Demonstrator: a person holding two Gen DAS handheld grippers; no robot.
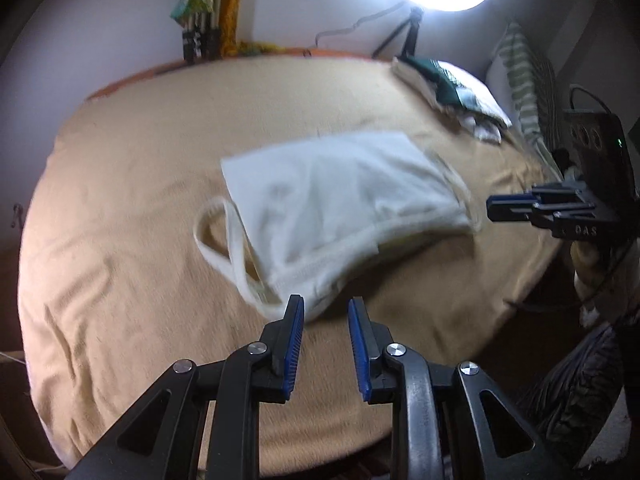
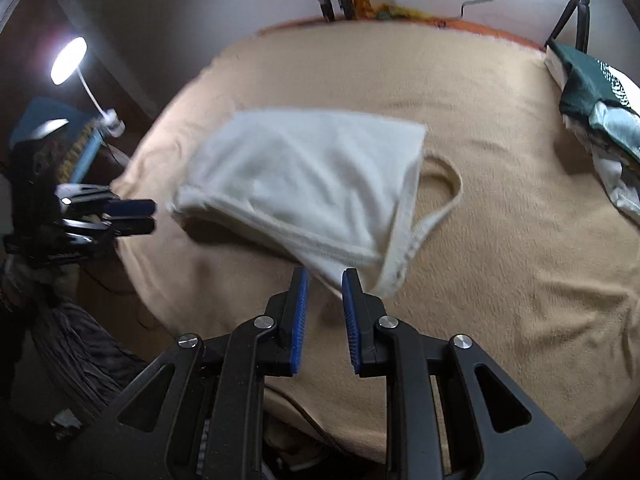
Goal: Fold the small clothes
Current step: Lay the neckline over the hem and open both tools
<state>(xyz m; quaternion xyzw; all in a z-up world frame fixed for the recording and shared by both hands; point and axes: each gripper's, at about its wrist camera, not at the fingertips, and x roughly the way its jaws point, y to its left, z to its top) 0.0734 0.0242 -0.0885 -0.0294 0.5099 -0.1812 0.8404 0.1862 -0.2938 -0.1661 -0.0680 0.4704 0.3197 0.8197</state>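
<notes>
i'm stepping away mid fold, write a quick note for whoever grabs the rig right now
Left tongs: open, nothing held, tips at the near hem of the white tank top.
Right tongs: open, nothing held, tips at the garment's near corner by the strap.
Things: the top lies on the tan blanket, already doubled over, with a strap loop sticking out at each side. A pile of other clothes sits at the far right corner.
Done: looks like one fold.
Left: probably tuck the straps, fold again, then move it to the pile.
</notes>
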